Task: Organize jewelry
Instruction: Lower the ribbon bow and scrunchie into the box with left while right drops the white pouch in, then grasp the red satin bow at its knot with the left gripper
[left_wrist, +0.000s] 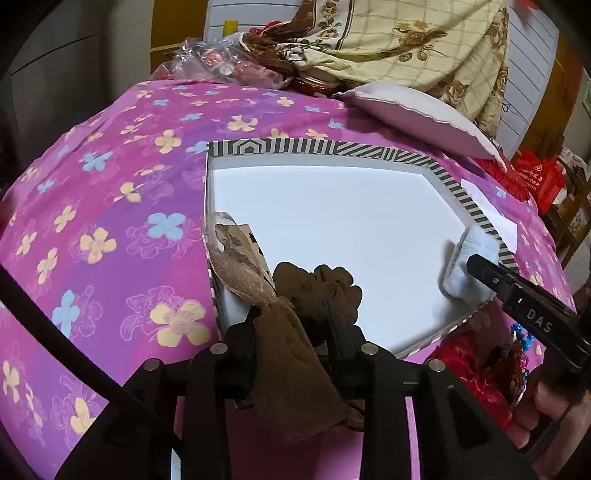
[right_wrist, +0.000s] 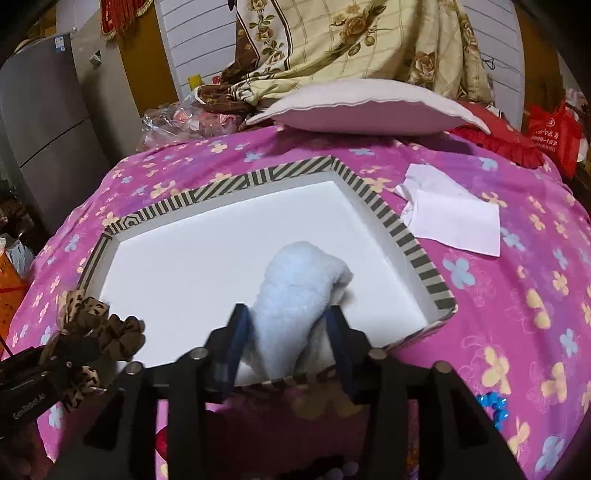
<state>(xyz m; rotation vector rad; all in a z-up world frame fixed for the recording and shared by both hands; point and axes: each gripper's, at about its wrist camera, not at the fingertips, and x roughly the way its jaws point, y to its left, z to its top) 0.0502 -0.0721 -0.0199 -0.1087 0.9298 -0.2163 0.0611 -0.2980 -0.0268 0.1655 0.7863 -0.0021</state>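
Since both pieces are only now reaching the box, the sorting looks barely begun.
Blue fluffy piece: lies in the striped box at its near right corner, between the right gripper jaws, which stand apart, pads seemingly off it.
Brown scrunchie bow: hangs over the box's near left edge, pinched in the left gripper.
Left to do: release the bow; red and blue trinkets wait on the pink bedspread beside the box's near edge.

The left hand-held gripper pinches a brown scrunchie over the striped box's near corner; a pale-blue fluffy scrunchie lies opposite.
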